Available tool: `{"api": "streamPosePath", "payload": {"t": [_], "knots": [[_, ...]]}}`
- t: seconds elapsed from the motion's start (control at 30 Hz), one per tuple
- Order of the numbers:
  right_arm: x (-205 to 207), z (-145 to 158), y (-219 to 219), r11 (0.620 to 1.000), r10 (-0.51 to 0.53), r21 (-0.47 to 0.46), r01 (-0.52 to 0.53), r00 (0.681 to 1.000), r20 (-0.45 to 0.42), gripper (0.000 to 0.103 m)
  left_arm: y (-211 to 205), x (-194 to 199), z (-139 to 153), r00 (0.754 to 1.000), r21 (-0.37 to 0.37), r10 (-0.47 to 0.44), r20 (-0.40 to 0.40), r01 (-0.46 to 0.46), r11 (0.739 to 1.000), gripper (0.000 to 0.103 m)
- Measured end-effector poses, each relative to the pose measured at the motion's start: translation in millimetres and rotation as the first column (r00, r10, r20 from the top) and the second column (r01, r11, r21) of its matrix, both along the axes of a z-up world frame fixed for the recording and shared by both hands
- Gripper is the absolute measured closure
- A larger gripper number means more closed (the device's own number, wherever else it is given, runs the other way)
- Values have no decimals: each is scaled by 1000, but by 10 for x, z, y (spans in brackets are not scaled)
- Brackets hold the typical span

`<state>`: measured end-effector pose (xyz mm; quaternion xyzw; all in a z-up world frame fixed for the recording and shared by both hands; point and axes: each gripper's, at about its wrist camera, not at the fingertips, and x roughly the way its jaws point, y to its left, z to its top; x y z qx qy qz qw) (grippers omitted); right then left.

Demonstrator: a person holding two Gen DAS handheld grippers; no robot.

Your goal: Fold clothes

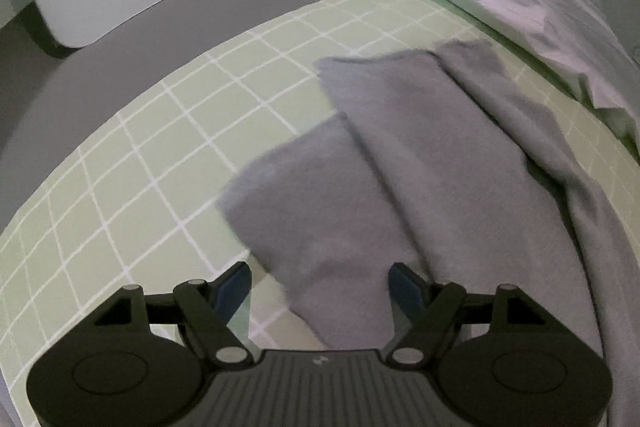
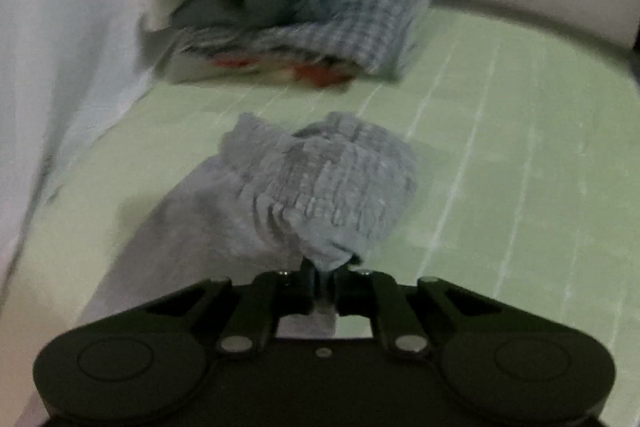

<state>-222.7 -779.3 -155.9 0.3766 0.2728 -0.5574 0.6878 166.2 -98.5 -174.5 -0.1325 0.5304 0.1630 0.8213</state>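
The grey cloth (image 1: pixel 420 167) lies rumpled on the green checked mat (image 1: pixel 140 167), and it looks soft, light and floppy, so a corner or an edge is the best place to grab it. The right gripper (image 2: pixel 324 277) has its jaws pressed together, pinching a bunched bit of it, while the left gripper (image 1: pixel 320 291) hangs over it with jaws spread wide. A pile of clothes (image 2: pixel 288 11) sits further back, and I can read no words anywhere.

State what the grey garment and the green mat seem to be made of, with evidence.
Grey garment: probably soft knit or fleece, matte; it drapes in limp folds, with a gathered ribbed band in the right tongs. Green mat: likely smooth vinyl or rubber; flat, printed white grid.
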Motion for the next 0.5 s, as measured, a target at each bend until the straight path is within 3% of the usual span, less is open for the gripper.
{"api": "streamPosePath", "payload": {"t": [0.07, 0.13, 0.2, 0.23, 0.3, 0.37, 0.5], "knots": [[34, 33, -69, 1000, -20, -4, 20, 998, -58, 90, 33, -1, 35, 1000, -18, 11, 7, -11, 1000, 26], [124, 127, -25, 999, -27, -23, 25, 992, -123, 68, 65, -2, 69, 1000, -35, 23, 13, -22, 999, 26], [197, 262, 139, 997, -30, -71, 21, 991, -129, 33, 98, -3, 104, 999, -53, 34, 19, -33, 998, 26], [234, 336, 238, 995, -32, -97, 20, 992, -120, 29, 114, -3, 121, 999, -62, 40, 22, -38, 997, 26], [328, 429, 458, 996, -8, -92, 5, 999, -32, 20, 50, 41, 196, 999, -72, 11, 52, -7, 997, 26], [442, 490, 659, 998, 27, -57, -23, 997, 79, 19, -76, 125, 264, 996, -78, -38, 82, 45, 996, 26], [728, 473, 1062, 993, 47, 90, -82, 941, 336, 22, -277, 383, 277, 989, -155, -99, 108, 115, 981, 26]]}}
